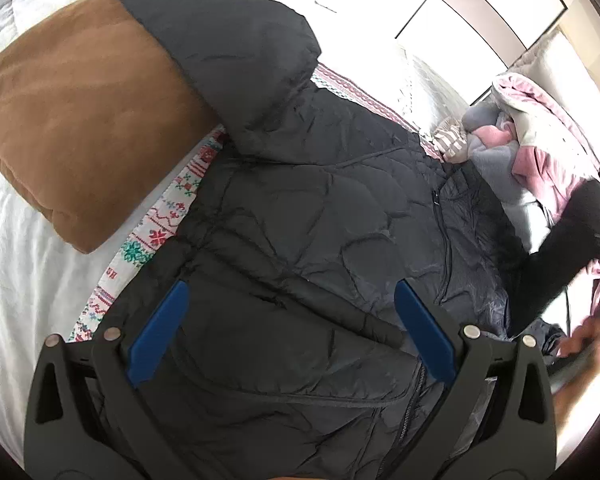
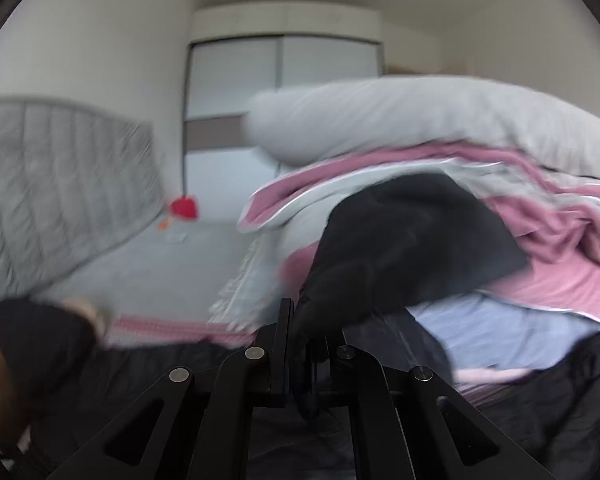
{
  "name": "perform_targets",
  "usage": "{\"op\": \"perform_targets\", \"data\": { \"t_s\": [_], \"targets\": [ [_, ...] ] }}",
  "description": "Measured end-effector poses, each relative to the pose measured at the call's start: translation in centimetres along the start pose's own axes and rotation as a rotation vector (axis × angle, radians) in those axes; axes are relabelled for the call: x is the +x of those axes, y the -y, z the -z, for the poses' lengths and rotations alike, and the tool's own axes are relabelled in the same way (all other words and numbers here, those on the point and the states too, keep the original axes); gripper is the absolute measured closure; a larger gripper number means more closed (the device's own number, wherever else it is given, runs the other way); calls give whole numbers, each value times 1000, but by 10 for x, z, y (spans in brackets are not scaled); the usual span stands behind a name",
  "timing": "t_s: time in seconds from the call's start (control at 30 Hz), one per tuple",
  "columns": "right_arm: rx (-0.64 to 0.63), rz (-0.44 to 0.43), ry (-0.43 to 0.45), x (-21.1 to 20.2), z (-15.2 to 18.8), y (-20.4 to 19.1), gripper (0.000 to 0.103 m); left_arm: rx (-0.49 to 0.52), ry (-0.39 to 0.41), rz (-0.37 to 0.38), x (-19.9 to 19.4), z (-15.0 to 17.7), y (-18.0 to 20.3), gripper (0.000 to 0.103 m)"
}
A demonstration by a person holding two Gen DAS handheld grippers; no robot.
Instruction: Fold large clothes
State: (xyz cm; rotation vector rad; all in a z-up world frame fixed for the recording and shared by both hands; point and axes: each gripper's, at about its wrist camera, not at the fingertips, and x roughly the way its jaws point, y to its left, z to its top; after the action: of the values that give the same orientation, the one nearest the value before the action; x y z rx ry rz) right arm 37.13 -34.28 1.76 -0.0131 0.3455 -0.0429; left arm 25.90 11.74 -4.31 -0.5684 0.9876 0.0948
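Note:
A dark quilted puffer jacket [image 1: 320, 208] lies spread on the bed, its hood [image 1: 228, 52] resting over a brown pillow. My left gripper [image 1: 292, 320] hovers just above the jacket's lower part, open, its blue pads [image 1: 160, 332] wide apart with nothing pinched. At the right edge one black sleeve [image 1: 572, 240] is lifted off the bed, next to a blurred hand [image 1: 584, 336]. In the right wrist view my right gripper [image 2: 298, 320] is shut on that black sleeve [image 2: 412, 232], which bunches up in front of the jaws. The picture is smeared by motion.
A brown pillow [image 1: 80, 120] lies at the left on the white sheet. A patterned red-and-green blanket [image 1: 160, 216] lies under the jacket. A heap of pink and grey bedding [image 2: 540, 216] is piled at the right. A grey quilted pillow [image 2: 60, 184] and a wardrobe [image 2: 280, 92] stand beyond.

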Motion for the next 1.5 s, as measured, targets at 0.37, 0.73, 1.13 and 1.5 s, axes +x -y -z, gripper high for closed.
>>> {"op": "perform_targets", "data": {
  "t_s": [0.37, 0.73, 1.13, 1.5],
  "targets": [
    [-135, -111, -405, 96, 121, -78, 96, -61, -48, 50, 5, -3, -8, 1],
    [-3, -320, -585, 108, 118, -76, 41, -26, -60, 45, 9, -2, -3, 1],
    [227, -255, -585, 83, 109, 32, 36, -43, -27, 33, 4, -5, -7, 1],
    [161, -207, -660, 70, 110, 19, 32, -24, 40, -5, -6, -17, -16, 1]
  ]
}}
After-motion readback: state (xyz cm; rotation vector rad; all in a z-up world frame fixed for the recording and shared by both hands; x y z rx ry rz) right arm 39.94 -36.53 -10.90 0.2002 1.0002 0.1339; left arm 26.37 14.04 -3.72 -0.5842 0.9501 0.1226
